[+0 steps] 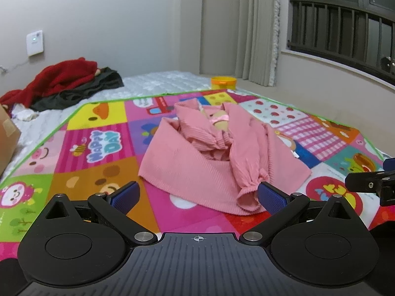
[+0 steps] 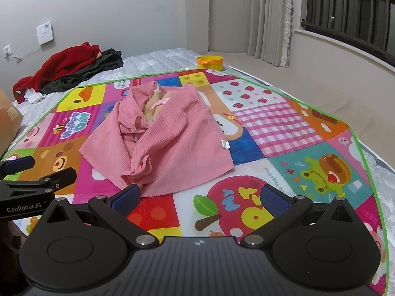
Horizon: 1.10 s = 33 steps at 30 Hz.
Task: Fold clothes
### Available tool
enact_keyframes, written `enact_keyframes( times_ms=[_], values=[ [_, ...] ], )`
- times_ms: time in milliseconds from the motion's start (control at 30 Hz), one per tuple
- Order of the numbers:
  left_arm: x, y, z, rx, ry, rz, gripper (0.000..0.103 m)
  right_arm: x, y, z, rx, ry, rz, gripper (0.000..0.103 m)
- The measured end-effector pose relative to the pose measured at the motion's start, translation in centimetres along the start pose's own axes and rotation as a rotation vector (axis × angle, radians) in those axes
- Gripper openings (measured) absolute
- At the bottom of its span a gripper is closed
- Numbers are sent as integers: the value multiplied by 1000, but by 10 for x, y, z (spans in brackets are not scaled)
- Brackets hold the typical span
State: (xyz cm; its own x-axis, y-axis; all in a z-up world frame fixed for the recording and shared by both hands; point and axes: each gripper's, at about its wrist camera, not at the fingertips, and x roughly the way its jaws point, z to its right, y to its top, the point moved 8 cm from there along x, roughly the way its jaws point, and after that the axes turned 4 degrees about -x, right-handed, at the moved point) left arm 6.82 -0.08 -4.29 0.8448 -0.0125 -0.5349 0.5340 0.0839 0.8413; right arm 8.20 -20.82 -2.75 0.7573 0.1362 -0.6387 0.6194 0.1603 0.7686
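- Both grippers hang low over the near edge of the play mat (image 1: pixel 98 145), and each one is tilted down toward the cloth, I think so that the fingers can come onto a hem from above.
- Left gripper (image 1: pixel 197 194) has its blue fingers (image 1: pixel 124 196) spread wide with nothing between them; a gathered sleeve cuff (image 1: pixel 249 194) lies just beside its right finger, at about 1 o'clock.
- Right gripper (image 2: pixel 200 198) is also fully open and empty; the hem of the pink corduroy jacket (image 2: pixel 172 138) lies at about 11 o'clock from it.
- Pink jacket lies in the middle of the mat, on the bed, with both sleeves already turned in over the front, so the folding seems half done.
- Red garment (image 1: pixel 61 76) and dark garment (image 1: pixel 81 91) wait in a heap at 10 o'clock, well apart.
- Yellow tub (image 2: pixel 209 62) stands at 12 o'clock, past the far edge of the mat.
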Motion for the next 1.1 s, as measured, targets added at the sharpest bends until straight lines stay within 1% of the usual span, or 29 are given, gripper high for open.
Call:
enact_keyframes(
  times_ms=[233,300,367,1100],
  values=[
    [5,-1,-2,3,13,0,103,1,-2,1,4,-1,1,103],
    [4,0,-2,3,11,-4,103,1,-6,-1,1,-2,4,103],
    [4,0,-3,-4,9,-10,103,3,-1,4,19,10,-14,103],
    [6,-3,-5,-5,14,-19,103,2,-3,3,37,13,-28,103]
  ],
)
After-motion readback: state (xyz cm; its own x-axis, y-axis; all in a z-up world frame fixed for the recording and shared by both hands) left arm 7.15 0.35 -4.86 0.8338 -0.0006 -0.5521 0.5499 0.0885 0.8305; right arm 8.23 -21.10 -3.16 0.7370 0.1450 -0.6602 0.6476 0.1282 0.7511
